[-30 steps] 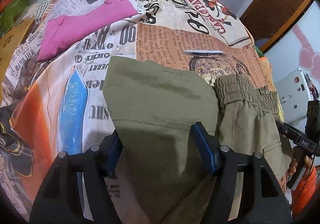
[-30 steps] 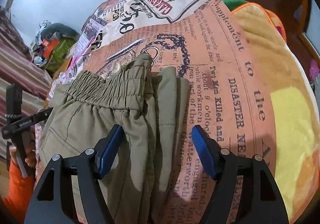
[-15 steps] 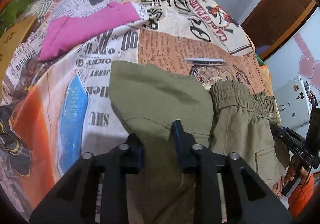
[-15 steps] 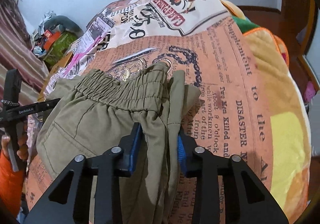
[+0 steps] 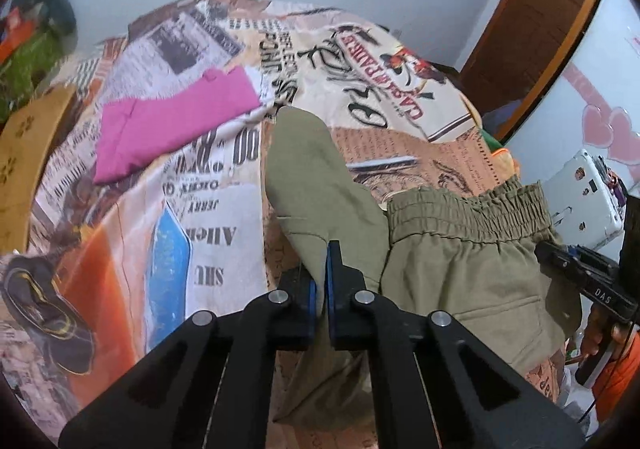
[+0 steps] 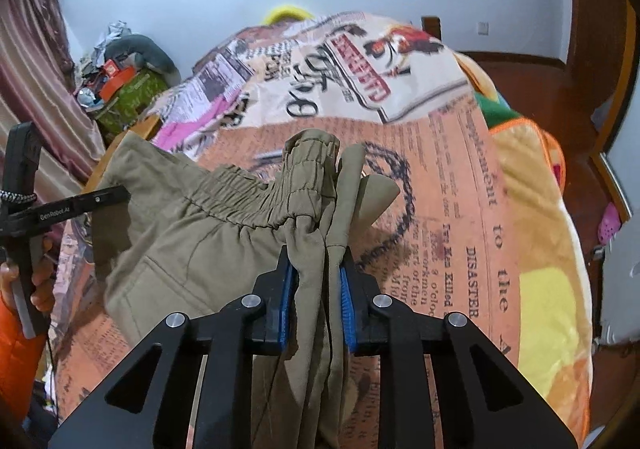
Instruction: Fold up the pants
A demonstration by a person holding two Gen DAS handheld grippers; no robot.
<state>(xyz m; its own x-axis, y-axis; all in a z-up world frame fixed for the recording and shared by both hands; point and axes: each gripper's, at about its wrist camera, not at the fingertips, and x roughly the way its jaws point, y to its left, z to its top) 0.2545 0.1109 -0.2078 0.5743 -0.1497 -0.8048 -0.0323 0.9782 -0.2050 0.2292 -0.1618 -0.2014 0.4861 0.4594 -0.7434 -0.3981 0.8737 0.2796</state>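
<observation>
Two tongs are gripping the olive-green cotton pants with the gathered elastic waistband (image 5: 460,265), and both sets have just been closing onto the cloth. Your left tongs (image 5: 321,289) are pinched tight on a thin fold at the leg end, the blue pads nearly meeting with fabric between them. Your right tongs (image 6: 316,289) are clamped on a thicker bunch just below the waistband corner, so the pads are standing a little apart around the layers.

You are holding the pants slightly raised off the bed with the newspaper-print cover (image 5: 224,177), the gripped edges peaking upward while the middle is sagging toward the cover. In the left view the waistband is lying to the right of your left tongs, and the free flap of leg is pointing away from you toward the flat pink garment (image 5: 172,129), which is lying well apart on the far left. In the right view the waistband is running leftward from your right tongs toward the other handheld unit (image 6: 60,209) at the left edge.

So the long axis is stretching side to side between your two hands, waistband on your right, leg end on your left. Judging from this, the coming fold is turning on carrying both held edges forward together; let one hand lag and the fold is probably going to skew
</observation>
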